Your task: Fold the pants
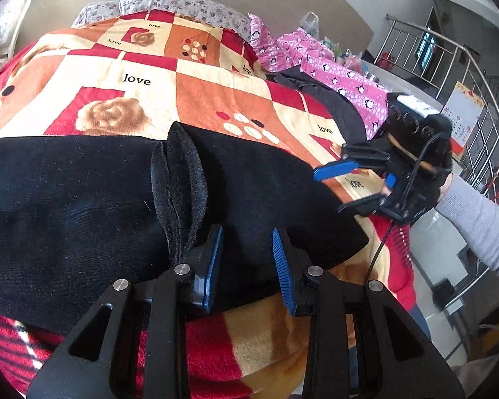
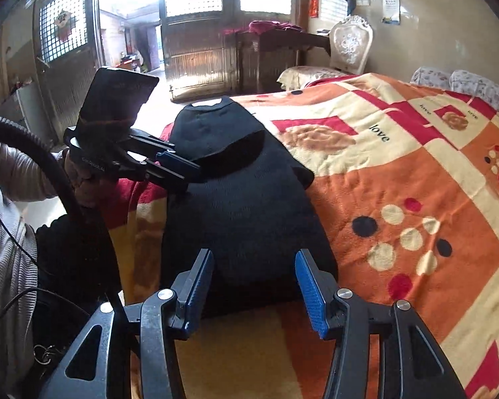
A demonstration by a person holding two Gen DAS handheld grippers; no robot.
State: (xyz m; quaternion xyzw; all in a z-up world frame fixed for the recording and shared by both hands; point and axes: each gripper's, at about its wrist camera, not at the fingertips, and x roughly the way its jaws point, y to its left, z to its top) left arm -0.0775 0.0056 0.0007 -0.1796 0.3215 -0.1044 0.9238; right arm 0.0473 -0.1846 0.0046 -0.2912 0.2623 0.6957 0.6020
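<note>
Black knit pants (image 1: 83, 206) lie flat along the near edge of the bed, with a raised fold of fabric (image 1: 179, 179) standing up in the middle. They also show in the right wrist view (image 2: 246, 206). My left gripper (image 1: 248, 267) is open and empty, its blue pads just over the pants' near edge beside the fold. My right gripper (image 2: 254, 287) is open and empty at one end of the pants. It shows in the left wrist view (image 1: 352, 183) off the pants' right end. The left gripper shows in the right wrist view (image 2: 179, 169) at the pants' side edge.
The bed is covered by an orange, red and cream blanket (image 1: 149, 76). A pink penguin-print cloth (image 1: 332, 69) and a dark garment (image 1: 319, 96) lie at its far right. A steel railing (image 1: 482, 126) stands to the right. A white chair (image 2: 349, 43) stands behind the bed.
</note>
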